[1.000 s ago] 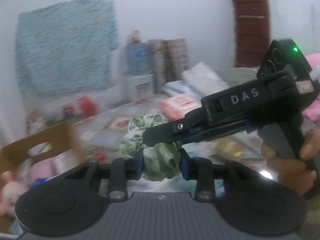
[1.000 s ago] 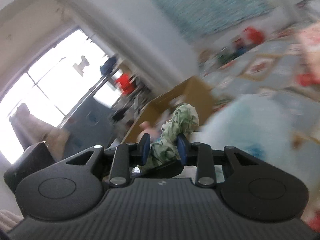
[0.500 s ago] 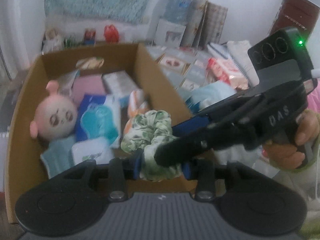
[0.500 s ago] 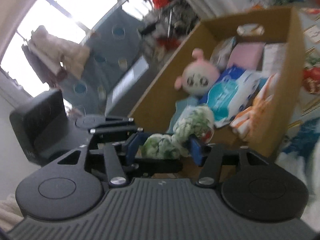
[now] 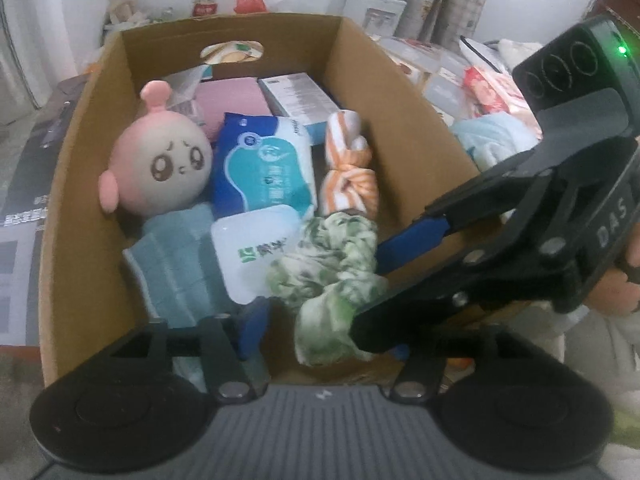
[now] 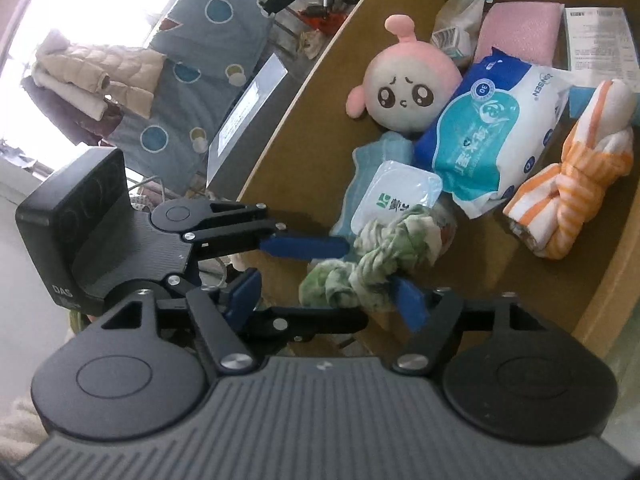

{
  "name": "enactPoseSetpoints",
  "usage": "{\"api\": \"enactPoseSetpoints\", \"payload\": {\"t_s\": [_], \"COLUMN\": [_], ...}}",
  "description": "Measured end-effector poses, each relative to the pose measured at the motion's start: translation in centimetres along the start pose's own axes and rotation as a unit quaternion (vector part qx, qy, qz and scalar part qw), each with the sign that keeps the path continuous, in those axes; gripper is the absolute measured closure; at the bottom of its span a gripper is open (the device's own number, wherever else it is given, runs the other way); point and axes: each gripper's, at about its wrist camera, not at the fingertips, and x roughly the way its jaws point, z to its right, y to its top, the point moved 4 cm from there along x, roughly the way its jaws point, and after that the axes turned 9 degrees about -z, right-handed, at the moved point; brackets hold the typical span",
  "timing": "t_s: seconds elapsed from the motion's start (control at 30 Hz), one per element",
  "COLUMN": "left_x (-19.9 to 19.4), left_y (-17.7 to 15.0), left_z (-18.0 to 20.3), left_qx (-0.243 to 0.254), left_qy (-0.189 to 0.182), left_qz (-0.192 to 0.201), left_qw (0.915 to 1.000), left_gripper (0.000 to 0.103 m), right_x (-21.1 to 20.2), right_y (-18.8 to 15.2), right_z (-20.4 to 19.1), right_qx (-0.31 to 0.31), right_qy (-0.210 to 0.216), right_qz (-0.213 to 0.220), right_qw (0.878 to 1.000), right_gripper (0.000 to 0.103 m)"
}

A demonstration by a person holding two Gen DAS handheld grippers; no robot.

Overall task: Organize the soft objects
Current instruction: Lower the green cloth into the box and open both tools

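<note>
Left wrist view: my left hand-held gripper (image 5: 320,332) points down into the cardboard box (image 5: 404,128), its jaws opening, pads no longer pressing the green scrunchie (image 5: 328,276) that lies between them near 6 o'clock of the box. The right hand-held gripper (image 5: 384,280) reaches in from 3 o'clock, jaws also opening around the same scrunchie. The scrunchie sits against the white pouch (image 5: 256,252), just below the orange striped cloth (image 5: 352,176); the plush doll (image 5: 160,164) is at 10 o'clock.

Right wrist view: the right hand-held gripper (image 6: 324,300) has one blue pad (image 6: 408,300) beside the scrunchie (image 6: 372,264), the other well clear. The left hand-held gripper (image 6: 296,264) comes in from 9 o'clock with the fabric at its tips.

To do this release well, I judge I should spread both pairs fully before lifting, so no fold snags a pad, then withdraw straight up, one hand at a time, keeping clear of the box wall.
</note>
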Motion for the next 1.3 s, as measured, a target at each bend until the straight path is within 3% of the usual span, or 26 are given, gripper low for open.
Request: {"api": "enactPoseSetpoints", "payload": {"t_s": [0.07, 0.27, 0.7, 0.8, 1.13, 1.3], "left_x": [0.1, 0.1, -1.1, -1.3, -3.8, -4.5], "left_y": [0.1, 0.0, -0.5, -0.5, -0.4, -0.3], "left_z": [-0.1, -0.4, -1.2, -1.3, -2.4, -2.8], "left_qx": [0.001, 0.003, -0.002, -0.005, -0.029, -0.045], "left_qy": [0.004, 0.014, 0.052, 0.047, 0.051, 0.054], "left_qz": [-0.004, -0.001, 0.022, 0.029, 0.083, 0.1], "left_qw": [1.0, 0.9999, 0.9984, 0.9985, 0.9948, 0.9925], "left_gripper": [0.029, 0.017, 0.013, 0.013, 0.012, 0.01], "right_x": [0.3, 1.1, 3.4, 2.8, -1.6, -2.0], "right_y": [0.2, 0.6, 1.9, 2.5, 3.3, 3.0], "right_z": [0.3, 0.5, 1.7, 1.7, 1.1, 1.0], "right_qx": [0.005, 0.005, 0.034, 0.021, -0.003, -0.011], "right_qy": [0.005, -0.003, -0.017, -0.055, -0.052, -0.052], "right_qz": [-0.002, -0.005, -0.015, 0.006, 0.084, 0.095], "right_qw": [1.0, 1.0, 0.999, 0.998, 0.995, 0.994], "right_gripper": [0.024, 0.018, 0.015, 0.015, 0.015, 0.027]}}
